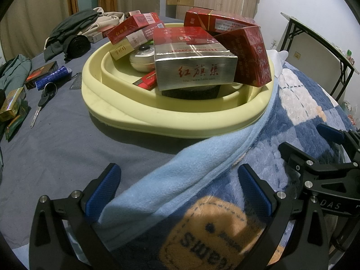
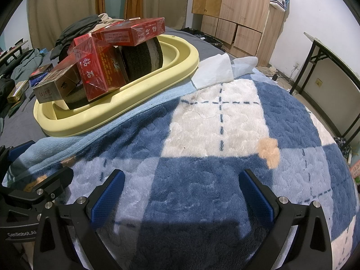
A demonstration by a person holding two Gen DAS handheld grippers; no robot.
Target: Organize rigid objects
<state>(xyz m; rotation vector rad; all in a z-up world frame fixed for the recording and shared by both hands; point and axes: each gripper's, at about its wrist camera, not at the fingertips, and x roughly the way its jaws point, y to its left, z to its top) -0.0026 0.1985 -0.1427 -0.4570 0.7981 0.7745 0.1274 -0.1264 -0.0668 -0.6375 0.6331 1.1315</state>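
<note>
Both hand-held grippers, left [image 1: 180, 191] and right [image 2: 182, 193], hang spread and empty; the pale yellow plastic basin [image 1: 144, 121] heaped with red cartons sits ahead. Between picks, I'd say: next, reach forward-left for the loose blue cylinder [image 1: 52, 77].

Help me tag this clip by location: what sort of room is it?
Most likely a bedroom: the work surface looks like a bed spread with a plush checked blanket, clothes are heaped at its far side, and a wooden wardrobe stands against the wall.
</note>
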